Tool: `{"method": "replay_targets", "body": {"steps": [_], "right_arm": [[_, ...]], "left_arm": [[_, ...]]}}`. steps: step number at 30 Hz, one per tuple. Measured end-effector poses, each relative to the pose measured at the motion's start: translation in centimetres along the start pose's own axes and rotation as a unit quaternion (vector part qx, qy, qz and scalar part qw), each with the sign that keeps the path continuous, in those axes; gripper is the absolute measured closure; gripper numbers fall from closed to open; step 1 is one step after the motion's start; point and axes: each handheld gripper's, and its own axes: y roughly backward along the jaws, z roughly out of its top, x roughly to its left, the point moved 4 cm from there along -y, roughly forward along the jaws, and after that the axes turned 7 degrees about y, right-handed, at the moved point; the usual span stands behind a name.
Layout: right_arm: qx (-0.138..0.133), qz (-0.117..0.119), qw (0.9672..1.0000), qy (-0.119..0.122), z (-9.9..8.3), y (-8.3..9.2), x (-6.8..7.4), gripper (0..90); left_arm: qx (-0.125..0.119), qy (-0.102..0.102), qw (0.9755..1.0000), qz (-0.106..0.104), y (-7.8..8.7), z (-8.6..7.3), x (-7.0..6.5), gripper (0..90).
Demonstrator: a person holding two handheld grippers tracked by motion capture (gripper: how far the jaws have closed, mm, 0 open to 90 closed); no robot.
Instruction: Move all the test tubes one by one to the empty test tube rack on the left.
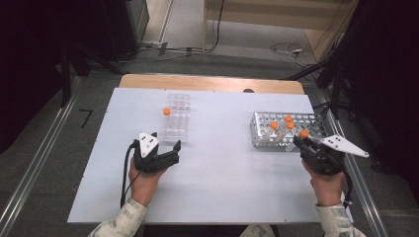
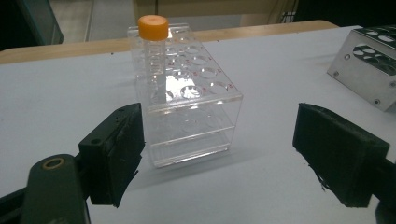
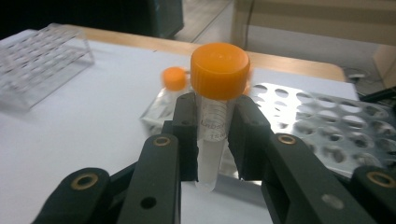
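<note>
My right gripper [image 3: 212, 116] is shut on a clear tube with an orange cap [image 3: 218, 70] and holds it upright, just above the near edge of the metal rack [image 3: 322, 126]. From above, this held tube [image 1: 304, 134] is at the rack's front right. The metal rack [image 1: 262, 136] holds up to three more orange-capped tubes [image 1: 274, 125]. My left gripper [image 2: 222, 126] stands open on the table, facing the short end of a clear plastic rack [image 2: 187, 107]. One orange-capped tube [image 2: 153, 28] stands in that rack's left side. From above, the left gripper [image 1: 165, 141] sits just in front of the clear rack [image 1: 178, 118].
A white sheet [image 1: 217, 173] covers the wooden table [image 1: 207, 83]. The metal rack's corner [image 2: 369, 65] lies to the right of the left gripper. Cables [image 1: 291, 49] lie on the floor behind the table, with dark stands on both sides.
</note>
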Motion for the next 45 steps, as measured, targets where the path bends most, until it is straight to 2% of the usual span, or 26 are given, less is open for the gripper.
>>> {"method": "replay_targets", "body": {"steps": [4,9,19,25,30,38,45], "right_arm": [[0.0,0.025,0.9995,0.017,0.2,-0.2,2.1,71.6],[-0.001,0.063,0.9976,0.027,0.1,-1.0,4.4,71.6],[0.005,0.11,0.9926,0.05,0.4,-3.4,8.0,71.6],[0.008,0.136,0.9881,0.071,0.7,-4.8,10.4,71.6],[0.01,0.155,0.9847,0.077,1.1,-5.9,12.0,71.6],[0.012,0.186,0.977,0.103,1.8,-7.3,15.2,71.6],[0.01,0.208,0.9706,0.12,2.3,-8.1,17.6,71.6]], "left_arm": [[0.001,-0.003,1.0,-0.005,0.0,-0.1,-0.2,16.7],[0.003,-0.009,0.9999,-0.014,0.0,-0.1,-0.9,16.6],[0.005,-0.013,0.9994,-0.031,0.2,0.0,-2.0,16.8],[0.004,-0.015,0.9989,-0.044,0.4,0.1,-2.7,17.3],[0.005,-0.014,0.9981,-0.06,0.5,0.4,-3.6,17.6],[-0.002,-0.019,0.9955,-0.093,1.1,1.1,-5.5,18.7],[-0.006,-0.017,0.9926,-0.12,1.5,1.5,-6.4,23.6]]}}
